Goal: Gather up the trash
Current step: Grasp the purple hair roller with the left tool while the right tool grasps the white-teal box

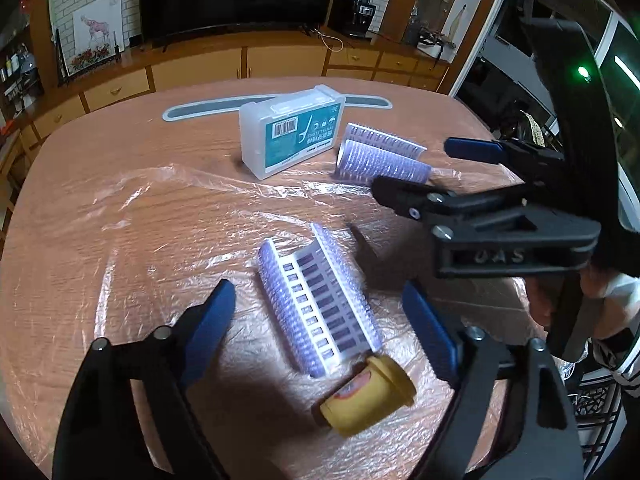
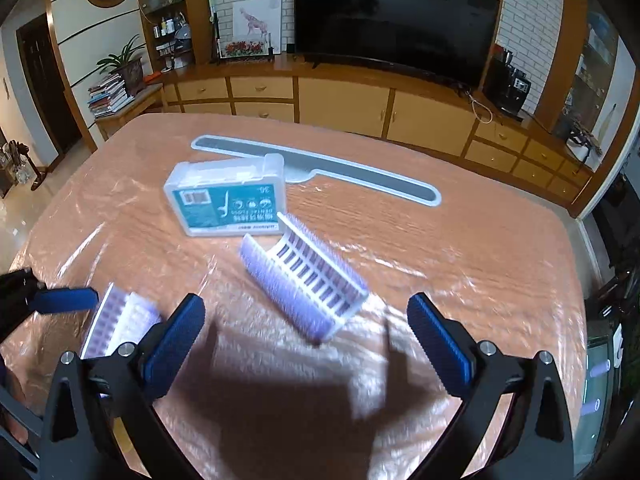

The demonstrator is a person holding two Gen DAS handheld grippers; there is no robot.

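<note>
A purple hair roller (image 1: 320, 300) lies on the plastic-covered table between the fingers of my open left gripper (image 1: 320, 316). A small yellow container (image 1: 366, 398) lies on its side just below it. A second purple roller (image 1: 380, 156) lies farther off beside a dental floss box (image 1: 290, 130). My right gripper (image 1: 412, 168) shows in the left wrist view, open next to that roller. In the right wrist view my open right gripper (image 2: 306, 326) hovers over the second roller (image 2: 306, 280), with the floss box (image 2: 228, 200) behind it.
A long grey nail file (image 2: 320, 168) lies behind the box. Clear plastic film (image 1: 168, 208) covers the round wooden table. A cabinet with a TV (image 2: 392, 20) runs along the far wall. The left gripper's blue finger (image 2: 64, 300) shows at the left.
</note>
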